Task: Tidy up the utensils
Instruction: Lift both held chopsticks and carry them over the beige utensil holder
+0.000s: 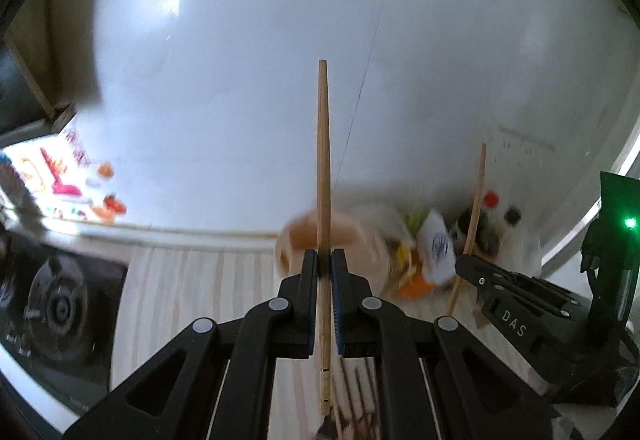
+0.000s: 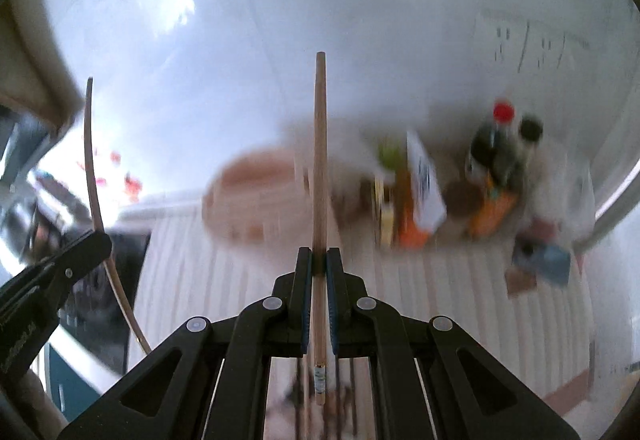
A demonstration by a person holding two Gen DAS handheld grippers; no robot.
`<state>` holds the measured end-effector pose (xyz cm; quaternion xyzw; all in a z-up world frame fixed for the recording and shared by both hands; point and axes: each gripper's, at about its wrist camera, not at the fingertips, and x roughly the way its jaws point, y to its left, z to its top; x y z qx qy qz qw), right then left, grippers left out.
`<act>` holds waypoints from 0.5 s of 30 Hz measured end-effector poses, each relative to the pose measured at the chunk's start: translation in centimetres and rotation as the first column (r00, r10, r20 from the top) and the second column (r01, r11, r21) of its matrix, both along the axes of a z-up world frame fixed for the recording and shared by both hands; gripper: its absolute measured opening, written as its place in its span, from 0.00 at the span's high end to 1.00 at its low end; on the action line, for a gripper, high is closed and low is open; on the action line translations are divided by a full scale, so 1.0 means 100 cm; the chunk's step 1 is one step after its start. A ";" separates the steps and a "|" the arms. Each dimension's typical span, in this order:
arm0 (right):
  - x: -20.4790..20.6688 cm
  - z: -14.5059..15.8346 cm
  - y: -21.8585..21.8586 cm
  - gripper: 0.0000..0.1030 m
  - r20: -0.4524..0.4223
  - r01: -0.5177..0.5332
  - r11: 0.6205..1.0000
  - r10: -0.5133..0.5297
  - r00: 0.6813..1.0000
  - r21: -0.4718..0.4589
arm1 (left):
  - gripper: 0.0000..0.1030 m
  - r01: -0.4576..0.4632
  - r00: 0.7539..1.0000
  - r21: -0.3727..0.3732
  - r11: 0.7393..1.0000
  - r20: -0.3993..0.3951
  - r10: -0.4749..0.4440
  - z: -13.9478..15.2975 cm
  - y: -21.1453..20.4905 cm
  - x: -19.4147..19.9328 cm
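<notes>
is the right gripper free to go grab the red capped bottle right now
Probably not: the right gripper is shut on a wooden chopstick, so its jaws are occupied. The red-capped bottle stands unobstructed on the table's far side.

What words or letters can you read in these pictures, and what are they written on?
"DAS": white letters on the black right gripper, seen from the left wrist view.
Print on the white carton: too blurred to read.
Marks on the wall: too blurred to read.
Colourful poster at the left: too blurred to read.
Lettering on the left gripper's body in the right wrist view: too blurred to read.
</notes>
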<state>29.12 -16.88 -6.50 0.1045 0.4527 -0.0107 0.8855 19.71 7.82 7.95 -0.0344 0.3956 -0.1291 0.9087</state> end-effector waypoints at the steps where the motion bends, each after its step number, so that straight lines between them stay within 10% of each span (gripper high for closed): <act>1: 0.010 0.006 0.000 0.93 0.017 0.012 1.000 -0.012 1.000 0.009 | 0.96 -0.007 1.000 -0.010 1.000 0.008 0.007 0.003 0.000 0.012; 15: 0.113 0.034 0.000 0.93 0.288 0.054 0.996 -0.074 0.955 0.076 | 0.96 -0.144 0.982 -0.108 0.984 0.104 0.155 -0.018 0.006 0.101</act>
